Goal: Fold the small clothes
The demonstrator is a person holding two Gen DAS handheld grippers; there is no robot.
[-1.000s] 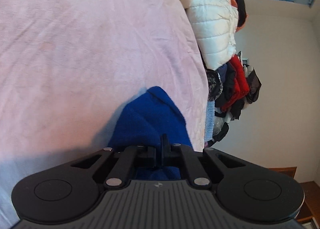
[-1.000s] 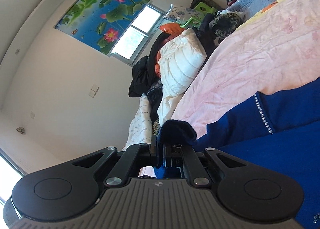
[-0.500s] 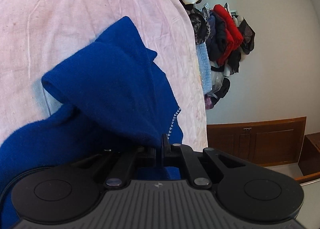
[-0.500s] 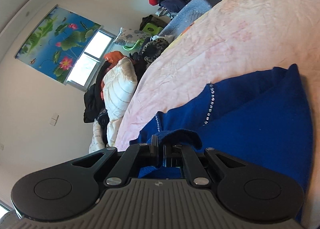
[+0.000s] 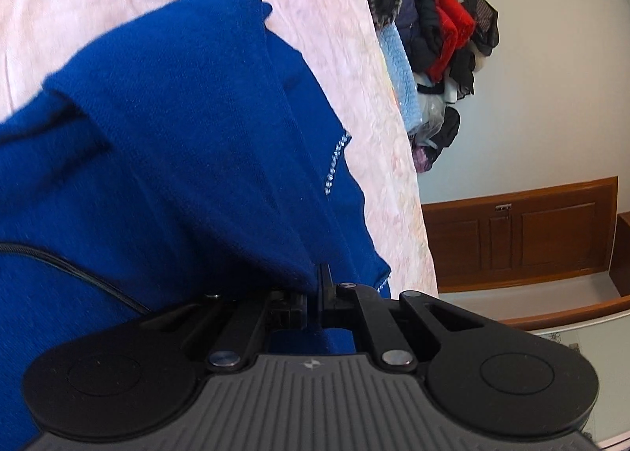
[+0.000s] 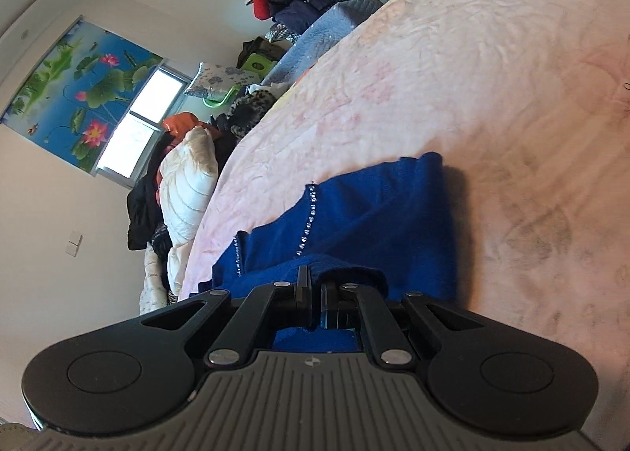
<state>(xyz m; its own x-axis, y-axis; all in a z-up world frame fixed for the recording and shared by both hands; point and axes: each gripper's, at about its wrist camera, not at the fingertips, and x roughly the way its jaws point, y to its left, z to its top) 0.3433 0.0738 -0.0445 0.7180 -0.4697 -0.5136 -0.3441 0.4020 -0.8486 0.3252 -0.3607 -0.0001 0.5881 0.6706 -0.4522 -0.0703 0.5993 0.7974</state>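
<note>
Both tools have carried their pinched edges of the blue sweater across the pink bedspread since a second ago, and the cloth that was then only a small blue patch ahead of the left tool now fills most of its view. The left tool (image 5: 313,299) is pressed together on a fold of the blue sweater (image 5: 189,128), the knit rising straight out of its jaws and draping back over the body of the garment. The right tool (image 6: 315,299) is likewise clamped on a blue edge, with a small roll of fabric bunched beside its right finger.

Outward from the left tool, a doubled layer lies over the lower one, and a line of small shiny beads (image 5: 334,163) runs along one seam. From the right tool the sweater (image 6: 378,215) spreads flat toward the middle of the bed (image 6: 453,77), its far corner casting a shadow on the sheet.

My reading is that a fold is being drawn over: the lifted edge has come across the garment, and the next step would be laying it down square and letting go.

Compared with a second ago, the right view has tipped from the wall and window (image 6: 138,128) down toward the mattress. Heaped clothes (image 5: 429,30) sit at the far side of the bed, well apart from the work.
</note>
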